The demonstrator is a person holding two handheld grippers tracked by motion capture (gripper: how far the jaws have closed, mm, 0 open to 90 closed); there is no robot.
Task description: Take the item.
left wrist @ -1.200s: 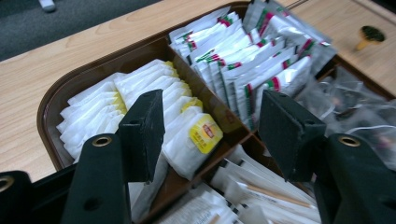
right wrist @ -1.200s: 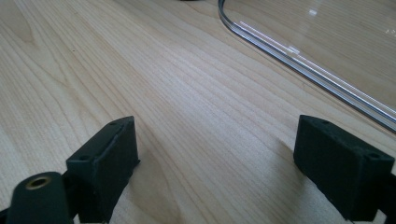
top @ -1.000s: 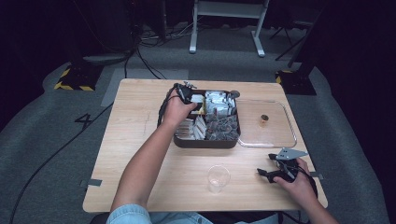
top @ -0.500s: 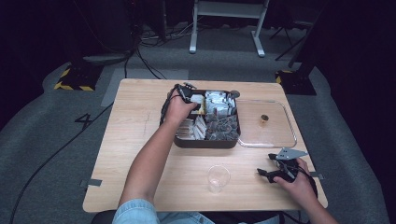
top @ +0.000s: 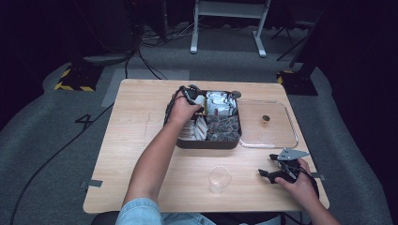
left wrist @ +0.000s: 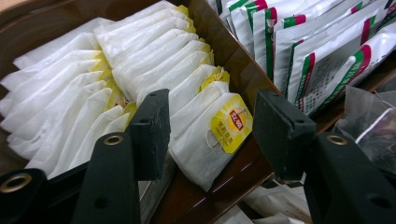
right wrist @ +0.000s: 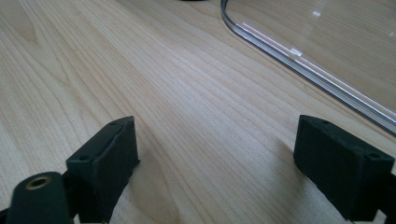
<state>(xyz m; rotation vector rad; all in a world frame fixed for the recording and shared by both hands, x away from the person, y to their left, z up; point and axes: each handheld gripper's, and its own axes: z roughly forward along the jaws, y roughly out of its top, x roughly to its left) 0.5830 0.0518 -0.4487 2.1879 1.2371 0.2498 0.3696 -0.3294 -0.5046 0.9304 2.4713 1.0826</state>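
My left gripper reaches into the left rear part of the dark compartment box. In the left gripper view its jaws stand on either side of the nearest white tea bag with a yellow tag, at the end of a row of such bags. The jaws have just been closing, with that bag between them, and a gap still shows at each pad. My right gripper rests open on the table at the front right, with bare wood between its jaws.
Foil sachets fill the neighbouring compartment behind a brown divider. A clear lid with a small brown knob lies to the right of the box. A clear plastic cup stands near the front edge.
My left gripper has sunk a little toward the tea bags. The right hand has kept still.
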